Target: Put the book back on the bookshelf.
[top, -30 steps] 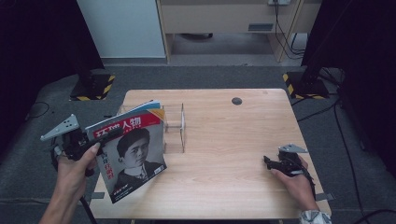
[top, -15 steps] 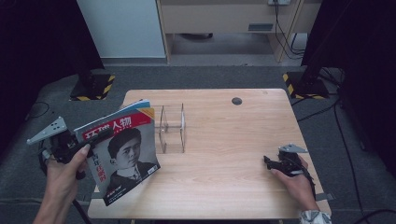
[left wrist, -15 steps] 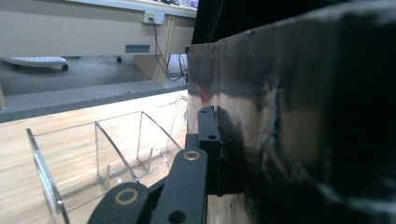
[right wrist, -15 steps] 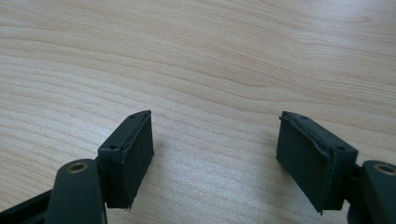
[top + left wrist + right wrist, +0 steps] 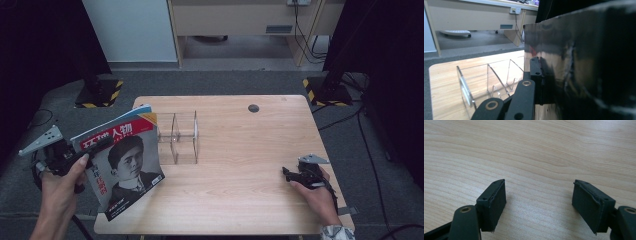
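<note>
Glossy portrait-cover magazine (image 5: pixel 122 167), clamped at its top edge by the left gripper (image 5: pixel 87 150), hangs tilted over the wooden table's (image 5: pixel 250 150) left edge, long axis running toward the near corner.

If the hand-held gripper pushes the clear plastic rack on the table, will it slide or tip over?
The clear rack probably slides: it looks light and sits on the smooth wooden table. A push high on its thin upright dividers might tip it instead. The plastic seems stiff, perhaps brittle, so a low, gentle push looks safer.
</note>
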A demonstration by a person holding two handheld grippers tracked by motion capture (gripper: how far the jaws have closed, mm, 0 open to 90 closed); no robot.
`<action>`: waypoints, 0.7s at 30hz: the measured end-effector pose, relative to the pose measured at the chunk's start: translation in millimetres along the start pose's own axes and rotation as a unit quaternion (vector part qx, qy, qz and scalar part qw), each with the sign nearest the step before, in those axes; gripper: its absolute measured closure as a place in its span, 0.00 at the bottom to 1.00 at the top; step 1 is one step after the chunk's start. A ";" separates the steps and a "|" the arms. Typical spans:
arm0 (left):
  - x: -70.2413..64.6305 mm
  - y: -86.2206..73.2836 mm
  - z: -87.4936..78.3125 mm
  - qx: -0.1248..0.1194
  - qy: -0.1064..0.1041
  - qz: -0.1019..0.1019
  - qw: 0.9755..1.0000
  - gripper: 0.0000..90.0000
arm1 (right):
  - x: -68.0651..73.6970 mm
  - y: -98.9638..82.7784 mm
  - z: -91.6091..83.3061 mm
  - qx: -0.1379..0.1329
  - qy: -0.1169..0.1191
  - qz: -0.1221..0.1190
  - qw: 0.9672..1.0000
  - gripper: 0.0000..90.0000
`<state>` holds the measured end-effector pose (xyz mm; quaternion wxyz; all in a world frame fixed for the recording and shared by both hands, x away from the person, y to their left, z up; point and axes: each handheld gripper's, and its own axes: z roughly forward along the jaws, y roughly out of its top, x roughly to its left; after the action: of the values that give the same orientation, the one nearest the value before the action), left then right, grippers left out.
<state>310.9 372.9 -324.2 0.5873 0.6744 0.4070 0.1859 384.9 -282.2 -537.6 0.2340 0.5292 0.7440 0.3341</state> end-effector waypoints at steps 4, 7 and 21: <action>2.5 0.0 -3.7 -0.003 0.007 -0.003 1.000 0.96 | 0.0 0.0 0.0 0.000 0.000 0.000 1.000 0.30; 4.4 0.9 -5.9 0.003 0.018 -0.005 1.000 0.96 | 0.2 0.0 -0.1 0.000 0.000 0.001 1.000 0.30; 9.0 3.8 -12.5 -0.014 0.040 -0.009 0.999 0.96 | 0.1 0.1 0.0 0.000 0.000 0.001 1.000 0.30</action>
<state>308.4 387.9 -319.7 0.5814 0.6544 0.4340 0.2130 385.0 -282.1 -537.6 0.2336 0.5299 0.7437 0.3340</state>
